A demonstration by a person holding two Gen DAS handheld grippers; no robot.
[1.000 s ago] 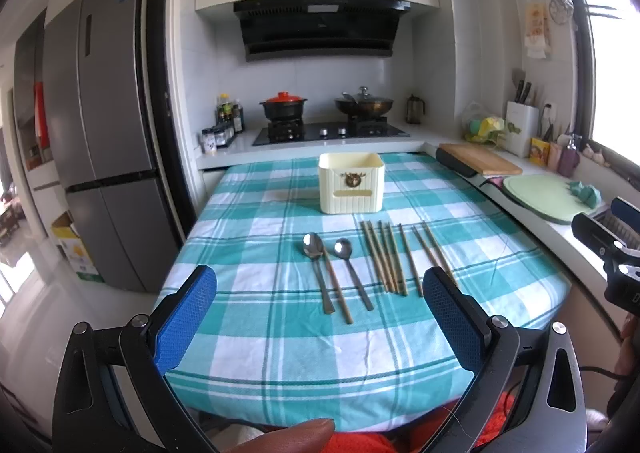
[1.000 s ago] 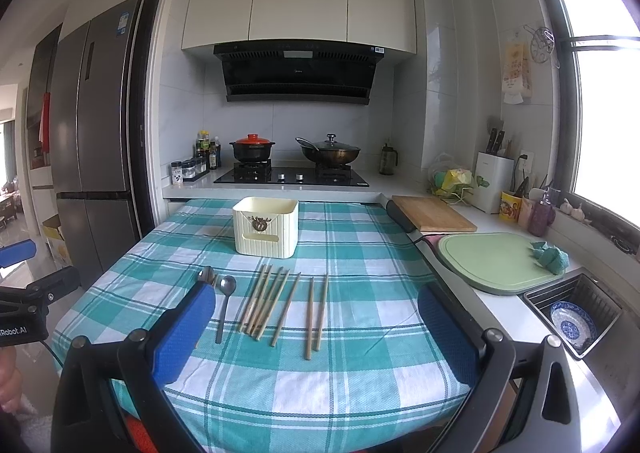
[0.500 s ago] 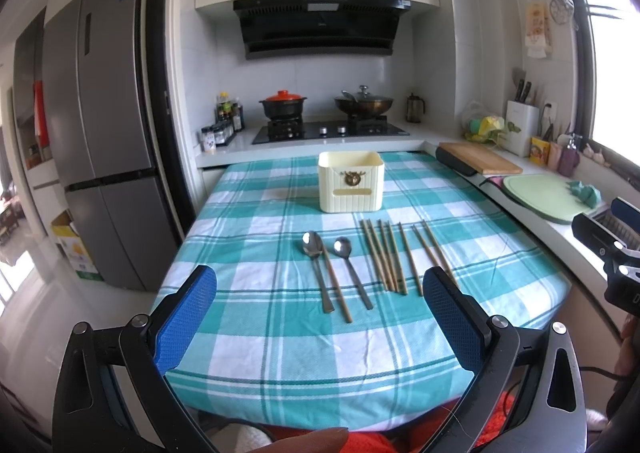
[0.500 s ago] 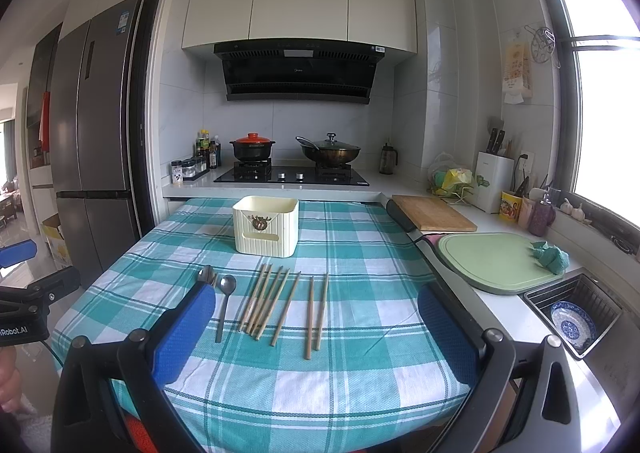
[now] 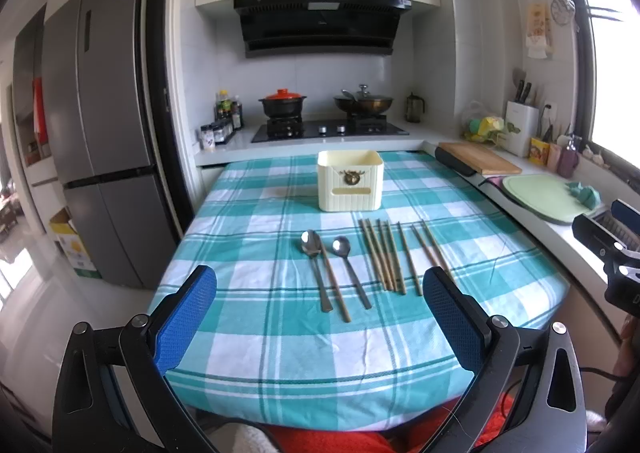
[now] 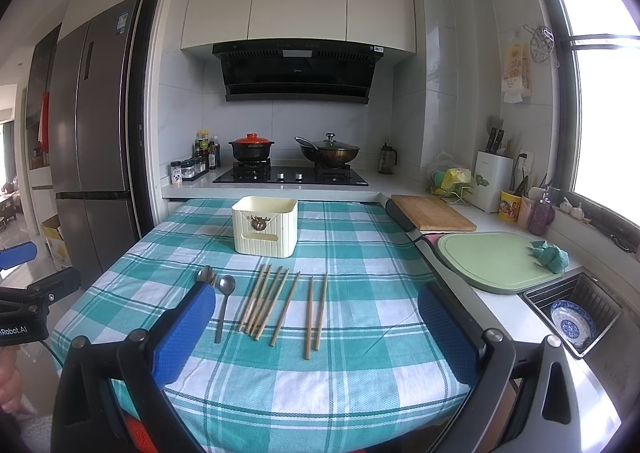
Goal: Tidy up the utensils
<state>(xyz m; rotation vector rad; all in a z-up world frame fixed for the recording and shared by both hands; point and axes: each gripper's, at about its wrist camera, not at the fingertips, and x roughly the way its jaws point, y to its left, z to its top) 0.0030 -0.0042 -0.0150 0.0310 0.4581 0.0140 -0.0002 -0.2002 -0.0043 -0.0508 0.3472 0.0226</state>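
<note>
On the surface (image 5: 256, 349), covered by a teal-and-white checked cloth: one cream utensil holder (image 5: 350, 180), rectangular, upright, open-topped, at the far middle; nearer than it, a row of loose utensils lying flat, handles toward the cameras. Item: two metal spoons (image 5: 343, 247), side by side at the left of the row, one wooden chopstick lying against the left spoon. Item: wooden chopsticks (image 5: 382, 255), a tight cluster just right of the spoons, one single stick beside it, then a separate pair at the right end. All utensils lie apart from the holder. Left hand-held gripper (image 5: 320, 313): blue pads wide apart, holding nothing, above the near edge of the surface, facing the spoons. Right hand-held gripper (image 6: 316, 333): blue pads likewise wide apart, holding nothing, above the near edge, facing the chopsticks. To the right, beside the surface: wooden cutting board (image 6: 432, 213), green cutting board (image 6: 496, 261), sink basket with a blue-patterned bowl (image 6: 572, 319).
</note>
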